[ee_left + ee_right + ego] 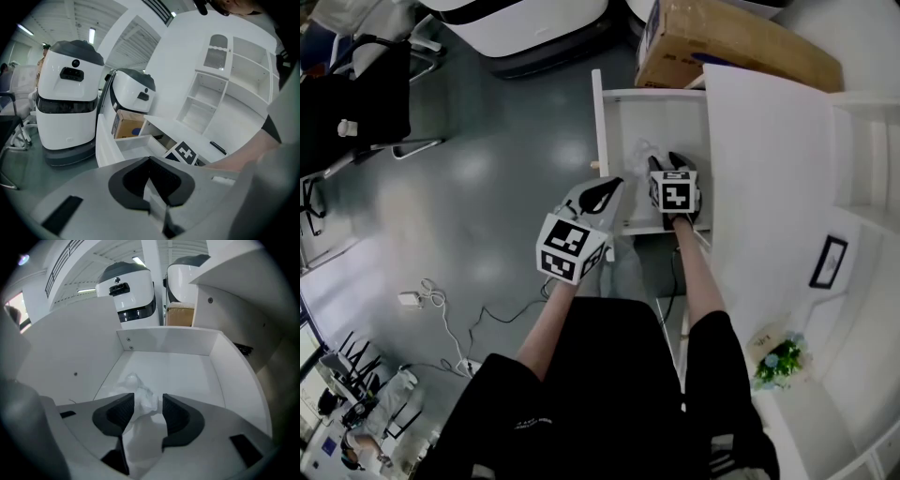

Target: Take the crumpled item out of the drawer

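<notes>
The crumpled item (641,150), a wad of thin white plastic or paper, lies on the floor of the open white drawer (602,122). My right gripper (667,159) reaches down into the drawer. In the right gripper view the crumpled item (140,394) sits between the two black pads of my right gripper (148,406), which stand apart and do not press on it. My left gripper (614,185) hovers at the drawer's near left corner. In its own view the tips of my left gripper (150,161) meet, and nothing is held.
The white cabinet top (769,187) lies to the right of the drawer, with a picture frame (830,261) and small flowers (780,358) on it. A cardboard box (722,42) and white machines stand beyond. Cables (441,309) trail over the grey floor at the left.
</notes>
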`<action>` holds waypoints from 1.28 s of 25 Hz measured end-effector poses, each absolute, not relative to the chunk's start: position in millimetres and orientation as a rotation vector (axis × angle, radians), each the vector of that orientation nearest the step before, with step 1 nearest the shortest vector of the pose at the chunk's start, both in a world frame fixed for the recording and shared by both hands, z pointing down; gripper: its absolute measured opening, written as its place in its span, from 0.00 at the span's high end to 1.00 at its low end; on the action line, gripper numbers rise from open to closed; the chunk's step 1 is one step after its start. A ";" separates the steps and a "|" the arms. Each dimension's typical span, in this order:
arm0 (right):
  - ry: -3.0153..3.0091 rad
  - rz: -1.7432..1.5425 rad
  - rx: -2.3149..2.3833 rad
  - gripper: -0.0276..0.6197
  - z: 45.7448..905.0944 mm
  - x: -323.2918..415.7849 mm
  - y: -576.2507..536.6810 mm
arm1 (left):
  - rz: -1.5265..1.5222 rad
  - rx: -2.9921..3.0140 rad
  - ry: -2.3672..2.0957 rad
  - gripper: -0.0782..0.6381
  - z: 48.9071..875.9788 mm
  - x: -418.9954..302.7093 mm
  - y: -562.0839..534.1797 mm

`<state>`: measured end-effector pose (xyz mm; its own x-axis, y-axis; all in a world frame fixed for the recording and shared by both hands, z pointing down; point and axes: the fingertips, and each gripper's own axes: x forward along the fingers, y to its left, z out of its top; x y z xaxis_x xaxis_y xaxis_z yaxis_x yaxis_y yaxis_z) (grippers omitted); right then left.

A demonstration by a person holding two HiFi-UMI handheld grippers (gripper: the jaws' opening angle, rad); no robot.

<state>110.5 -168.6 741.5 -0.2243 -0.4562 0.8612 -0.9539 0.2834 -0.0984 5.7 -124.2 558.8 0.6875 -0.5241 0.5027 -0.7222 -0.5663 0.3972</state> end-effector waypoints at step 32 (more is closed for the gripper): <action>-1.839 0.860 1.124 0.88 728.2 96.5 -173.9 | 0.470 2.305 -0.999 0.89 558.9 0.0 -130.3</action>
<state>96.5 -173.9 728.2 -0.2868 -0.3743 0.8818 -0.9168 0.3742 -0.1393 0.0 -130.3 558.9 0.6578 -0.5447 0.5202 -0.7481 -0.5529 0.3670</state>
